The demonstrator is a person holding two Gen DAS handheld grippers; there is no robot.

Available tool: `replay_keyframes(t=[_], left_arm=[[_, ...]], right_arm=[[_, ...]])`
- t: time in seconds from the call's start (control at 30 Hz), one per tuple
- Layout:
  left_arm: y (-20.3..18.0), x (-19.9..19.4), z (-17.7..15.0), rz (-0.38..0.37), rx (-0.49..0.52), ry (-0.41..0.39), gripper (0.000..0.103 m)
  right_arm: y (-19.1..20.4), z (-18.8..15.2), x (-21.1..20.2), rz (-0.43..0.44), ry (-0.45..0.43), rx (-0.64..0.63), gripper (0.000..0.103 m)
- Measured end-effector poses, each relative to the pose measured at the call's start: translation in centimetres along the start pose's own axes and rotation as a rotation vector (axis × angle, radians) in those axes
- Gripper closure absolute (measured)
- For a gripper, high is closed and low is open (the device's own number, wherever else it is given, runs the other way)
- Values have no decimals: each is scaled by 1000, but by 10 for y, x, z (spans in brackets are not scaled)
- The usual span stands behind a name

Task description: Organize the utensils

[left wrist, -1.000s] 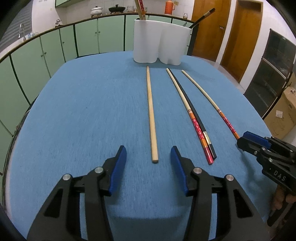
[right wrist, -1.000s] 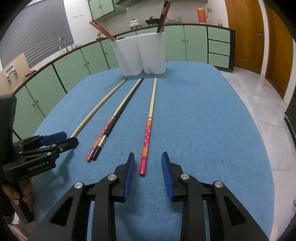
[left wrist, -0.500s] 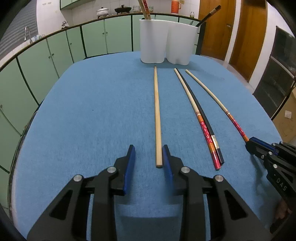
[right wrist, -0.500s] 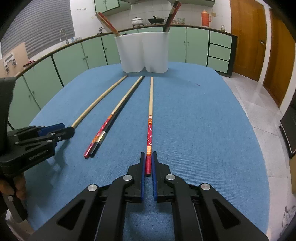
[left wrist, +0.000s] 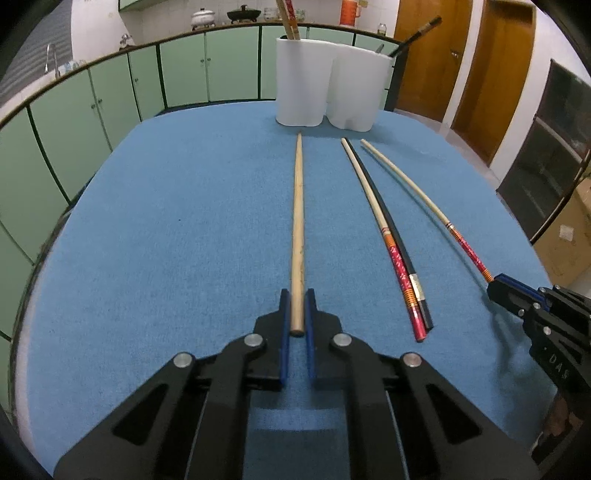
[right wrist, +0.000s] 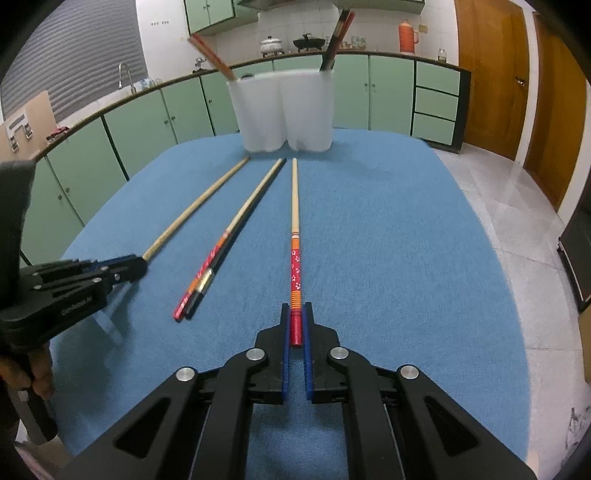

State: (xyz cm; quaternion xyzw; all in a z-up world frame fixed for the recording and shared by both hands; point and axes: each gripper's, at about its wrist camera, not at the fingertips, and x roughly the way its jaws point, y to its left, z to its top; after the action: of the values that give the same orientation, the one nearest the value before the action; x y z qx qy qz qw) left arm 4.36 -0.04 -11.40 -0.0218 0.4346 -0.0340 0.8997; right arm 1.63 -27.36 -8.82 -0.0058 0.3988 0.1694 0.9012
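Chopsticks, light, stiff and slick, lie on the blue bench (left wrist: 166,229) before the white holder (left wrist: 328,85), the left gripper (left wrist: 297,314) nipping the plain one (left wrist: 298,229) and the right gripper (right wrist: 296,325) the red-ended one (right wrist: 295,258) by their butts, fingers having just closed.

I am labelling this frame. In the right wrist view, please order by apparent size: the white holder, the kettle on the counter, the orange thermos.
1. white holder, clearly the largest, though also the nearest.
2. orange thermos and kettle: these look alike, so I do not rank them.
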Motion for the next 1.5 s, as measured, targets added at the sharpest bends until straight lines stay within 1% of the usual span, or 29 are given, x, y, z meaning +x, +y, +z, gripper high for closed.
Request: replay_keyframes(t=[0.1, 0.17, 0.27, 0.33, 0.4, 0.5, 0.6, 0.63, 0.87, 0.93, 0.97, 1.0, 1.5], left_arm=[[4, -18, 7, 0, 1, -36, 97], [4, -36, 16, 1, 17, -75, 97], [1, -56, 27, 8, 44, -109, 97], [-1, -65, 32, 8, 55, -129, 97], [-1, -67, 33, 4, 52, -139, 97], [-1, -58, 27, 2, 50, -119, 97], [-2, -48, 23, -1, 45, -100, 97], [-3, -46, 23, -2, 45, -96, 97], [-7, -43, 19, -7, 56, -92, 97], [-8, -42, 21, -8, 58, -89, 97], [-8, -41, 21, -9, 59, -86, 97], [-8, -40, 21, -10, 59, -85, 97], [-9, -35, 19, -10, 57, -72, 97]], right_arm=[[-6, 12, -18, 14, -42, 10, 97], [-7, 23, -32, 14, -74, -2, 97], [-8, 37, -45, 14, -91, -15, 97], [-11, 42, -47, 21, -76, -4, 97], [-14, 39, -38, 24, -37, 18, 97], [-19, 26, -17, 5, 27, 44, 97], [-25, 13, -2, -26, 57, 61, 97], [-27, 10, 1, -21, 59, 71, 97], [-25, -1, 4, -7, 58, 63, 95], [-26, -3, 3, 3, 59, 62, 93], [-26, -7, 1, 9, 59, 58, 88], [-26, -8, 0, 9, 58, 57, 86], [-19, -19, -1, -10, 28, 21, 86]])
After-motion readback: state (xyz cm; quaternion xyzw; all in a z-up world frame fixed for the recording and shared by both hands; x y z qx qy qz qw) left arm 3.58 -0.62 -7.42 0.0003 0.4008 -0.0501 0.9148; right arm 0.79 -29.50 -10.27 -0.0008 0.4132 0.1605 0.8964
